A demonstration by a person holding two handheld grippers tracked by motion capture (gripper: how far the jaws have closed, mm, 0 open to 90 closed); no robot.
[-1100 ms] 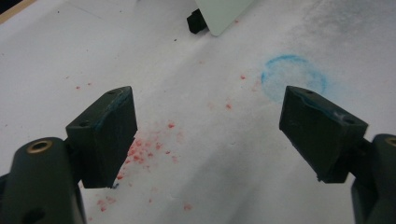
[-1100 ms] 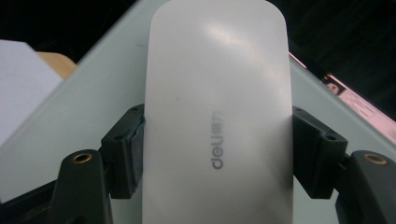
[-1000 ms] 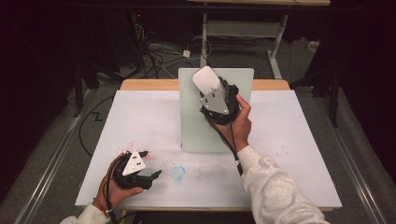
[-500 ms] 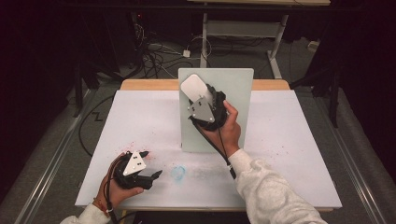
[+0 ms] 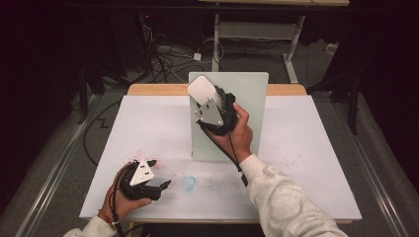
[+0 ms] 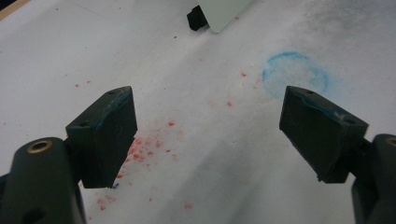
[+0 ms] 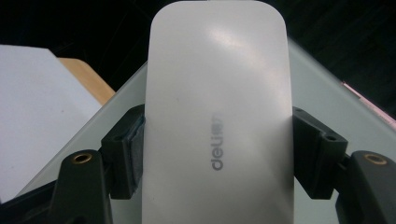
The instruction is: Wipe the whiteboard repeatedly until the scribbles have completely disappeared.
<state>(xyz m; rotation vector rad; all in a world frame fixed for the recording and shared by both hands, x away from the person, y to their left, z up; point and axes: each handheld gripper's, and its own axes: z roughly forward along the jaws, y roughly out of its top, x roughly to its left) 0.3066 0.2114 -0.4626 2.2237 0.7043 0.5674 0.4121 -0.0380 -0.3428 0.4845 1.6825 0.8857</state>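
A white block-shaped eraser (image 5: 202, 90) with grey "deli" lettering (image 7: 217, 116) is clamped across its width by my right gripper (image 5: 204, 98), which is shut on it. The eraser sits at the upper left of an upright pale green-white board (image 5: 247, 118) standing mid-table; I cannot tell if it touches the board. In the right gripper view, the right gripper (image 7: 217, 156) has a jaw on each side of the eraser. My left gripper (image 5: 160, 173) rests at the table's front left, open, with nothing between its jaws (image 6: 210, 135).
The white table (image 5: 316, 163) carries a smudged blue ring (image 5: 188, 183) (image 6: 295, 74) just right of the left gripper, and red specks (image 6: 144, 149) under it. The board's black foot (image 6: 197, 17) stands on the table. Cables lie on the floor beyond the wooden far edge (image 5: 153, 90).
The right gripper has carried the eraser leftwards across the board to its upper left corner. The left gripper has stayed still and open.
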